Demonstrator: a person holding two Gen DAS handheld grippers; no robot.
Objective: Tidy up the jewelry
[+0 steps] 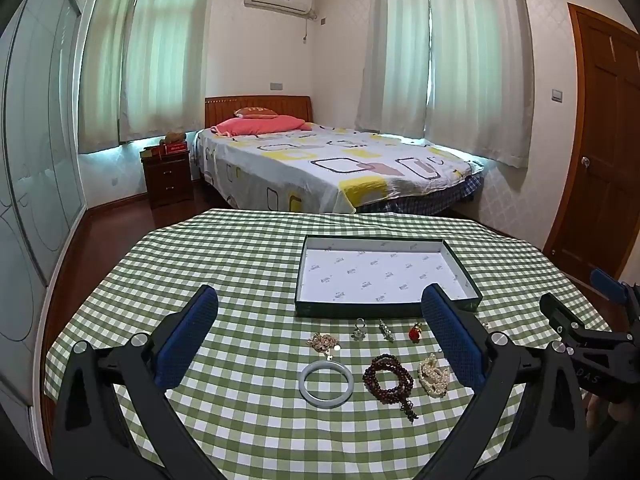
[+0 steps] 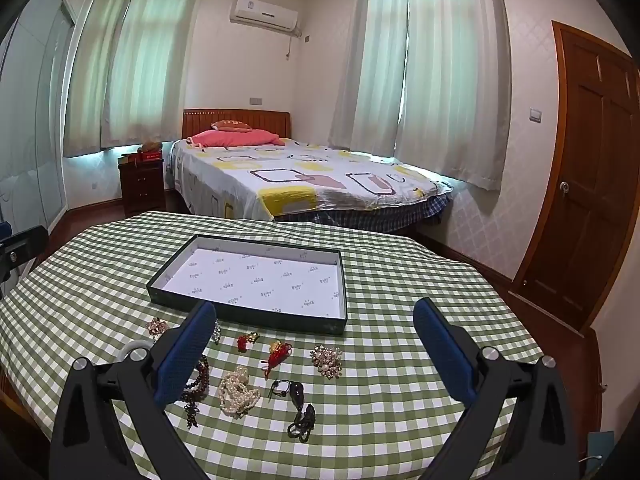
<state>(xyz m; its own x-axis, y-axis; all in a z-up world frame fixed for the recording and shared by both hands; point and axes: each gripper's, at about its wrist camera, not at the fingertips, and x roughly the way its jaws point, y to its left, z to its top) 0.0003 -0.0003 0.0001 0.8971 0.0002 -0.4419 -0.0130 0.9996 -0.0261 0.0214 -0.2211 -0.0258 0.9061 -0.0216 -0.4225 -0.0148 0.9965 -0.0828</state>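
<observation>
Both my tongs, left point(image 1: 320, 308) and right point(image 2: 316, 318), gape empty, blue pads ribbed, above the checked-cloth surface point(image 1: 240, 256), where bangle point(image 1: 326, 383), beads point(image 1: 388, 376) and pearls point(image 2: 236, 394) lie near the shallow paper-lined tray point(image 1: 306, 308), print unreadable.

White letters reading "DAS" stand on the black body of the right gripper point(image 1: 576, 320), seen from the left wrist view. A small repeated logo covers the white lining of the tray point(image 1: 460, 264), too small to read, as is the print on the red box point(image 1: 175, 147) on the nightstand
</observation>
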